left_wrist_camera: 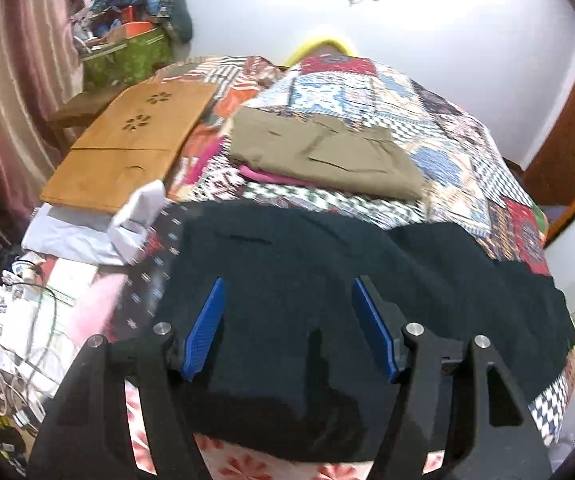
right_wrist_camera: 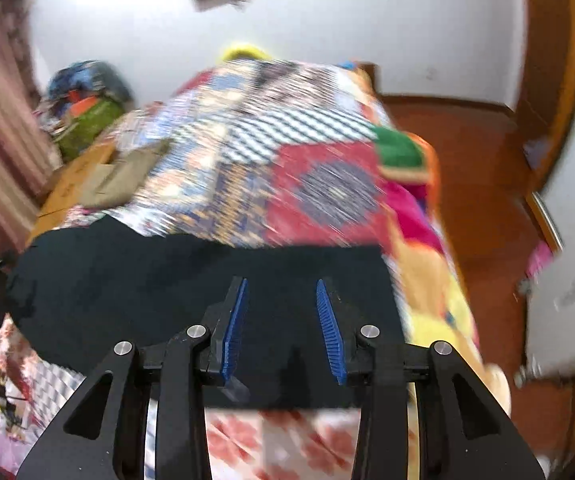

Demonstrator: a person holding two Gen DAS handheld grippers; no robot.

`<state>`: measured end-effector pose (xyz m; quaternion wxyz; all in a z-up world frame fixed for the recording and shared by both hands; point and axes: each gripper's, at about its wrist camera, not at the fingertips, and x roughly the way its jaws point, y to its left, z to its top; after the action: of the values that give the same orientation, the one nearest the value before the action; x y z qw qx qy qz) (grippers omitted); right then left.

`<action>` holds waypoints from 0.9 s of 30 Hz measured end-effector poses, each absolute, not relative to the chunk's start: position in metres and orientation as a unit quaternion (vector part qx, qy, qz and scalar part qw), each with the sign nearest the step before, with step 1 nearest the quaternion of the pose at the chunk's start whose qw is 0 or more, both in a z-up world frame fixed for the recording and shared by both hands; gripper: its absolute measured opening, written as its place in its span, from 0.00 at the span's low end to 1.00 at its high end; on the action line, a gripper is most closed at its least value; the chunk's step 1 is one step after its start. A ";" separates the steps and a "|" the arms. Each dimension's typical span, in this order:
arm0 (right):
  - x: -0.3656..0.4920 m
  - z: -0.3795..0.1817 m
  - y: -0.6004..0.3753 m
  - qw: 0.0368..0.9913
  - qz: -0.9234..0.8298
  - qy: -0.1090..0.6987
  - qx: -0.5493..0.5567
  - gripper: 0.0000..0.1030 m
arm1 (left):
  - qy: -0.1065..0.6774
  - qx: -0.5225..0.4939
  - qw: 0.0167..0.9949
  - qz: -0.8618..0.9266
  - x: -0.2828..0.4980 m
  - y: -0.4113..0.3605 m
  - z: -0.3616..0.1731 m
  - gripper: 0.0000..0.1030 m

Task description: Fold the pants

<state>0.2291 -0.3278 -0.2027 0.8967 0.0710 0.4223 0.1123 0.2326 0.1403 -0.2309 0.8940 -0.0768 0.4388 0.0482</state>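
Left gripper (left_wrist_camera: 287, 300): jaws spread wide, blue pads apart, nothing pinched between them; the fingers hang above the cloth and grip nothing.
Right gripper (right_wrist_camera: 281, 300): jaws parted, narrower than the left pair; the blue pads are free of the fabric and no fold is caught between them.
Black pants (left_wrist_camera: 327, 280): dark garment lying flat on the bed directly beneath and just beyond both sets of fingertips; it runs across the near edge of the bed and passes outward of the fingers on either side. In the right wrist view its far right corner (right_wrist_camera: 367, 256) is squared off, just beyond the right finger.
Bedspread (left_wrist_camera: 447, 152): patchwork quilt of many colours, under the pants and reaching far beyond the fingertips; a red and white flowered part shows nearer than the pants, between the finger bases.
White cloth (left_wrist_camera: 99, 232): crumpled pale piece, left of the left finger and a little beyond it.
Khaki pants (left_wrist_camera: 327, 152): folded stack, beyond the fingertips past the black pants, apart from them, with a pink layer (left_wrist_camera: 271, 178) showing under its near edge.
Wooden board (left_wrist_camera: 135, 140): flat tan panel with flower cut-outs, far left of the fingers, beside the khaki stack.
Green bag (left_wrist_camera: 127, 56): stuffed with clutter, farthest left, against the wall.
Floor (right_wrist_camera: 467, 160): reddish brown, right of the right finger, past the bed edge.
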 end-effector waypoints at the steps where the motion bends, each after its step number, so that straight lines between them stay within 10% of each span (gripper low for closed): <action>1: 0.238 -0.199 -0.317 0.897 0.127 0.417 0.065 0.34 | 0.441 -0.078 0.892 0.051 0.238 0.148 -0.231 0.64; 27: 0.370 -0.276 -0.075 0.769 0.373 0.519 -0.024 0.30 | 0.514 -0.104 0.851 -0.013 0.327 0.188 -0.298 0.23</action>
<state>0.3704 -0.0746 -0.2762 0.7689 -0.0237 0.5190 0.3726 0.3275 0.1878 -0.2978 0.8511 -0.1039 0.5144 -0.0130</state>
